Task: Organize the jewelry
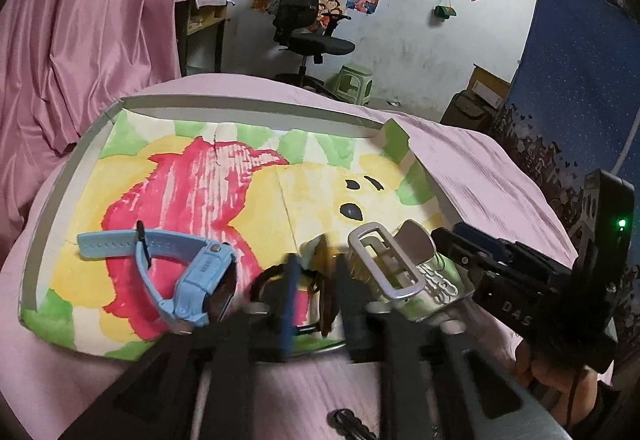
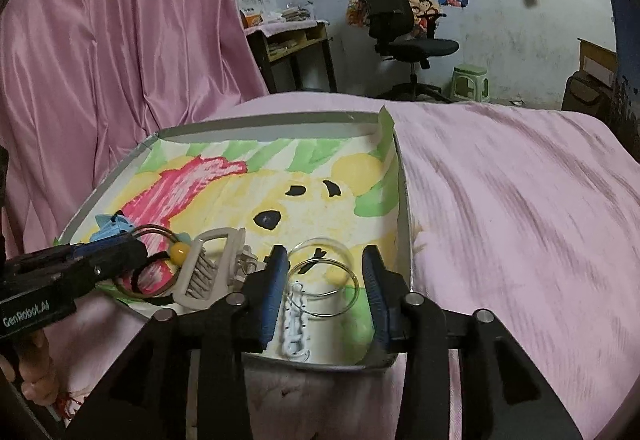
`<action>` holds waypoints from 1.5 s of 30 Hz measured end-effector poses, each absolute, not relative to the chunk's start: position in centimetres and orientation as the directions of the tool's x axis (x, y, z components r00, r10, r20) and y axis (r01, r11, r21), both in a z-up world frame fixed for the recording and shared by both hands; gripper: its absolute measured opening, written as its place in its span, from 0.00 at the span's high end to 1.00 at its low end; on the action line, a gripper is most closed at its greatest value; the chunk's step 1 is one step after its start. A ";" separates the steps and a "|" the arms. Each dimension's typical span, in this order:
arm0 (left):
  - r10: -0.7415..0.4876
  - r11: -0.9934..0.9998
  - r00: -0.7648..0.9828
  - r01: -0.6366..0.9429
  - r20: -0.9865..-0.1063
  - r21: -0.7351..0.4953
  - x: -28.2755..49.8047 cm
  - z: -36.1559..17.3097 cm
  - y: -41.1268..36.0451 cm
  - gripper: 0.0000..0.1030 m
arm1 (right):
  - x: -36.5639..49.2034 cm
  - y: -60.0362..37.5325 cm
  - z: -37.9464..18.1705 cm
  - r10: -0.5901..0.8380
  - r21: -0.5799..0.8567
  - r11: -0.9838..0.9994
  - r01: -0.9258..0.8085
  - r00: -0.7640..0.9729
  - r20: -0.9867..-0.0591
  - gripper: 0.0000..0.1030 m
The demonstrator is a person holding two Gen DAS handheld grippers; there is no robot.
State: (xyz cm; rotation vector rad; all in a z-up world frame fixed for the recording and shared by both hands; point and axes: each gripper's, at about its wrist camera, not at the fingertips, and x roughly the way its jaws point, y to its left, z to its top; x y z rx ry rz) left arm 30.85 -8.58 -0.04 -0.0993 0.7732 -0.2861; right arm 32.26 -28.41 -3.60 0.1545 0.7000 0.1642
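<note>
Pink-covered bed under a shallow painted tray.

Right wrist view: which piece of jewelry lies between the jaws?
The clear bangles, overlapping rings with a white chain beside them. The hair claw and beaded hoop lie left of the open jaws.

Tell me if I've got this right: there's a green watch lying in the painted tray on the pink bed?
Not quite. The watch is light blue, not green, as the left wrist view shows. It does lie in the painted tray on the pink bed.
</note>
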 end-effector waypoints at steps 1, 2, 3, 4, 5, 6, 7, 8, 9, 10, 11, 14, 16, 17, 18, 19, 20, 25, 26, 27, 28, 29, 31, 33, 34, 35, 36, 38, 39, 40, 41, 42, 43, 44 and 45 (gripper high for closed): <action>-0.291 0.957 0.690 0.217 -0.663 -0.194 30.6 0.1 -8.4 0.63 | 32.1 -28.4 -3.4 0.198 0.192 0.977 -0.098 0.757 -0.622 0.66; -0.294 0.956 0.702 0.217 -0.649 -0.198 30.4 0.3 -8.3 0.61 | 31.8 -28.4 -3.2 0.196 0.190 0.977 -0.099 0.764 -0.614 0.66; -0.299 0.954 0.713 0.219 -0.635 -0.203 30.1 0.5 -8.1 0.59 | 31.6 -28.5 -3.0 0.195 0.188 0.977 -0.099 0.769 -0.608 0.66; -0.303 0.953 0.724 0.222 -0.620 -0.207 29.7 0.8 -7.9 0.58 | 31.3 -28.6 -2.7 0.193 0.187 0.977 -0.099 0.778 -0.598 0.66; -0.304 0.953 0.732 0.222 -0.610 -0.208 29.6 1.0 -7.8 0.57 | 30.7 -28.7 -2.2 0.190 0.186 0.978 -0.098 0.793 -0.579 0.66; -0.303 0.953 0.741 0.223 -0.599 -0.206 29.2 1.3 -7.8 0.55 | 30.3 -28.9 -1.8 0.188 0.185 0.978 -0.099 0.805 -0.562 0.66; -0.301 0.953 0.755 0.224 -0.582 -0.202 28.7 1.6 -7.7 0.49 | 29.7 -29.0 -1.3 0.184 0.183 0.978 -0.099 0.821 -0.540 0.66; -0.296 0.955 0.768 0.222 -0.567 -0.199 28.4 1.9 -7.5 0.45 | 29.0 -29.1 -0.9 0.183 0.181 0.978 -0.102 0.835 -0.518 0.65; -0.290 0.956 0.786 0.218 -0.546 -0.194 27.8 2.2 -7.4 0.37 | 28.6 -29.3 -0.4 0.184 0.181 0.978 -0.106 0.844 -0.504 0.60; -0.287 0.957 0.804 0.218 -0.521 -0.192 27.1 2.6 -7.2 0.34 | 27.9 -29.4 0.0 0.181 0.177 0.978 -0.108 0.857 -0.483 0.54; -0.287 0.957 0.813 0.219 -0.506 -0.191 26.7 2.9 -7.1 0.31 | 27.4 -29.4 0.4 0.180 0.174 0.979 -0.109 0.866 -0.466 0.52; -0.276 0.959 0.846 0.213 -0.456 -0.185 25.0 4.0 -6.7 0.20 | 25.0 -29.6 1.6 0.178 0.170 0.978 -0.118 0.902 -0.393 0.39; -0.263 0.963 0.867 0.206 -0.423 -0.175 23.7 4.4 -6.4 0.13 | 23.8 -29.7 2.4 0.177 0.170 0.978 -0.123 0.917 -0.357 0.26; -0.257 0.964 0.875 0.204 -0.410 -0.168 23.1 4.6 -6.3 0.09 | 22.9 -29.7 2.7 0.174 0.166 0.978 -0.124 0.927 -0.332 0.24; -0.247 0.967 0.885 0.200 -0.395 -0.158 22.4 4.8 -6.1 0.08 | 22.5 -29.6 3.0 0.171 0.163 0.979 -0.123 0.932 -0.321 0.18; -0.239 0.969 0.892 0.194 -0.383 -0.151 21.8 4.9 -6.0 0.06 | 21.8 -29.5 3.3 0.166 0.159 0.980 -0.122 0.938 -0.304 0.12; -0.233 0.971 0.898 0.191 -0.374 -0.147 21.3 5.0 -5.9 0.05 | 21.1 -29.5 3.5 0.163 0.158 0.980 -0.121 0.944 -0.287 0.09; -0.209 0.975 0.915 0.168 -0.345 -0.145 19.0 5.1 -4.9 0.00 | 18.6 -29.0 4.0 0.162 0.137 0.982 -0.130 0.954 -0.252 0.01; -0.202 0.976 0.918 0.161 -0.342 -0.146 18.5 5.0 -4.6 0.00 | 18.1 -29.0 4.0 0.161 0.131 0.983 -0.131 0.955 -0.249 0.01; -0.199 0.977 0.919 0.158 -0.341 -0.145 18.1 4.9 -4.5 0.00 | 17.6 -29.0 3.9 0.161 0.127 0.983 -0.133 0.956 -0.247 0.01; -0.198 0.977 0.919 0.157 -0.342 -0.144 17.8 4.8 -4.4 0.00 | 17.3 -28.9 3.9 0.158 0.123 0.984 -0.131 0.955 -0.250 0.01; -0.193 0.978 0.919 0.154 -0.344 -0.139 17.4 4.7 -4.3 0.00 | 16.9 -28.8 3.9 0.157 0.122 0.984 -0.130 0.955 -0.253 0.01; -0.188 0.980 0.920 0.151 -0.345 -0.132 16.6 4.4 -4.2 0.00 | 16.5 -28.9 3.6 0.164 0.124 0.983 -0.135 0.950 -0.267 0.01; -0.189 0.980 0.919 0.152 -0.346 -0.131 15.9 4.2 -4.0 0.00 | 16.1 -28.8 3.3 0.164 0.121 0.983 -0.135 0.945 -0.282 0.01; -0.190 0.980 0.919 0.153 -0.347 -0.130 15.6 4.1 -3.9 0.00 | 16.0 -28.8 3.2 0.164 0.118 0.984 -0.135 0.943 -0.289 0.01; -0.191 0.979 0.918 0.154 -0.348 -0.130 15.3 4.0 -3.8 0.00 | 15.8 -28.8 3.0 0.162 0.115 0.984 -0.134 0.942 -0.293 0.01; -0.192 0.979 0.917 0.155 -0.351 -0.130 15.1 3.8 -3.7 0.00 | 15.6 -28.8 2.9 0.162 0.111 0.985 -0.135 0.941 -0.298 0.01; -0.192 0.980 0.915 0.157 -0.355 -0.126 14.6 3.6 -3.5 0.00 | 15.3 -28.8 2.6 0.171 0.101 0.984 -0.147 0.936 -0.309 0.01; -0.192 0.980 0.914 0.158 -0.358 -0.123 14.3 3.5 -3.4 0.00 | 15.2 -28.7 2.4 0.174 0.093 0.984 -0.152 0.933 -0.314 0.01; -0.195 0.979 0.912 0.160 -0.361 -0.123 14.1 3.4 -3.4 0.00 | 15.0 -28.7 2.3 0.176 0.087 0.984 -0.157 0.931 -0.319 0.01; -0.197 0.979 0.909 0.162 -0.366 -0.125 13.9 3.3 -3.2 0.00 | 14.8 -28.6 2.0 0.179 0.080 0.984 -0.161 0.929 -0.325 0.01; -0.200 0.978 0.906 0.162 -0.373 -0.129 13.8 3.1 -3.1 0.00 | 14.7 -28.6 2.0 0.182 0.076 0.983 -0.166 0.927 -0.329 0.01; -0.205 0.977 0.901 0.165 -0.383 -0.135 13.6 2.9 -2.9 0.00 | 14.6 -28.5 1.9 0.189 0.072 0.982 -0.174 0.923 -0.336 0.01; -0.210 0.976 0.896 0.167 -0.390 -0.141 13.5 2.7 -2.7 0.00 | 14.5 -28.5 1.8 0.192 0.067 0.981 -0.179 0.920 -0.341 0.01; -0.215 0.975 0.891 0.170 -0.400 -0.146 13.4 2.4 -2.6 0.00 | 14.4 -28.4 1.7 0.195 0.062 0.981 -0.185 0.918 -0.345 0.01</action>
